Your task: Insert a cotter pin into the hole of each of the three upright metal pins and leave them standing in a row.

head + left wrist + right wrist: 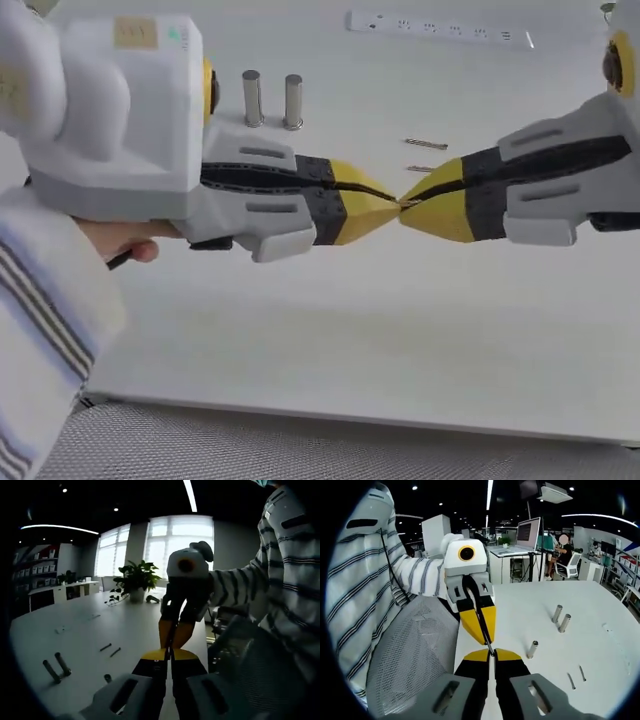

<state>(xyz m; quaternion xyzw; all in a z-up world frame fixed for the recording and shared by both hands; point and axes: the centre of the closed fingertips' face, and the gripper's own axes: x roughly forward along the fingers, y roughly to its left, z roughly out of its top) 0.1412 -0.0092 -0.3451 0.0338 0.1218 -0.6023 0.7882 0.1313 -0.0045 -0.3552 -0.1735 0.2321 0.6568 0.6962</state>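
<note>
My left gripper and right gripper meet tip to tip, well on my side of the long white power strip. Both have their yellow jaws pressed together on one thin metal cotter pin that bridges the tips. Two upright grey metal cylinder pins stand side by side on the white workbench, nearer me than the strip and off its left end. A third upright metal pin stands alone, farther from the strip. Two loose cotter pins lie flat between the strip and my gripper tips.
</note>
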